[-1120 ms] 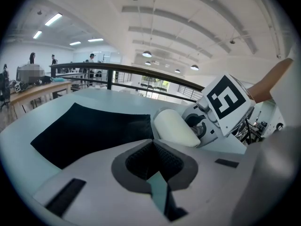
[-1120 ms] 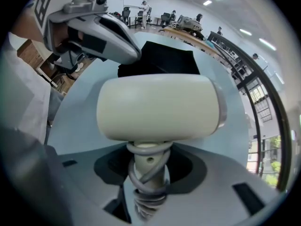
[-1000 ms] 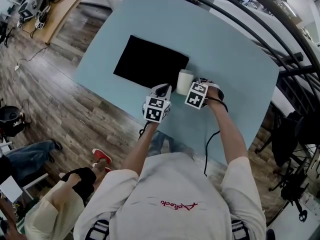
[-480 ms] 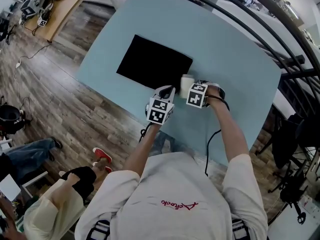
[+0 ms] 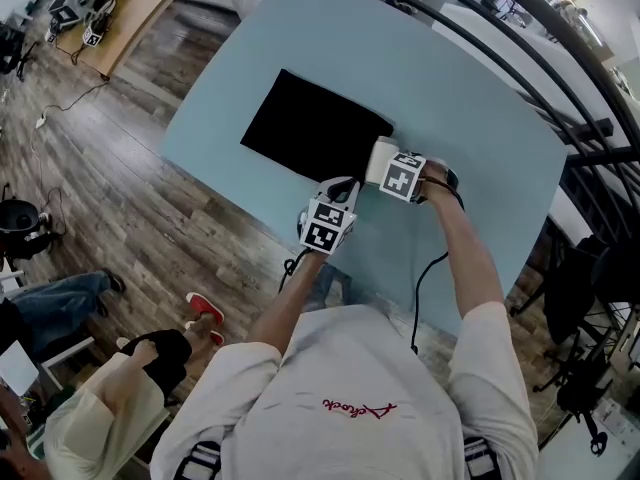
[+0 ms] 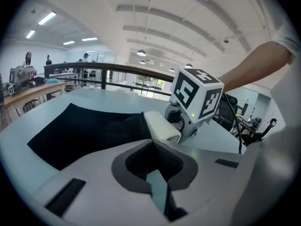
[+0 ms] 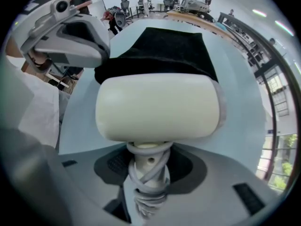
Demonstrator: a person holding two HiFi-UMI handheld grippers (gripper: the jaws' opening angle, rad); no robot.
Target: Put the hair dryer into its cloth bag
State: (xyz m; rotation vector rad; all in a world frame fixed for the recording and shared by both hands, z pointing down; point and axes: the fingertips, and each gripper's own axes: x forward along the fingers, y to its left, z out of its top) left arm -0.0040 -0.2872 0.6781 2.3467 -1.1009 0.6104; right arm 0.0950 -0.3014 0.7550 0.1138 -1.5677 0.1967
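The black cloth bag (image 5: pixel 315 128) lies flat on the light blue table (image 5: pixel 470 118). The cream hair dryer (image 5: pixel 381 159) is upright at the bag's near right corner, barrel crosswise. My right gripper (image 5: pixel 401 174) points down and is shut on its handle, which has the grey cord wound round it (image 7: pixel 146 173). In the right gripper view the barrel (image 7: pixel 157 107) fills the middle, with the bag (image 7: pixel 164 51) just behind it. My left gripper (image 5: pixel 342 187) hovers beside the dryer, near the bag's front edge, jaws shut with nothing visible between them (image 6: pixel 153 147). Bag (image 6: pixel 84 131) and dryer (image 6: pixel 162 126) lie ahead of it.
A black railing (image 5: pixel 520 38) runs along the table's far and right sides. The table's near edge is close below my grippers, above wooden floor (image 5: pixel 140 198). A dark cable (image 5: pixel 425 278) hangs from my right arm. A seated person (image 5: pixel 100 408) is at lower left.
My right gripper has shifted slightly toward the bag with the hair dryer, so the barrel now sits at the bag's corner. The left gripper has stayed where it was.
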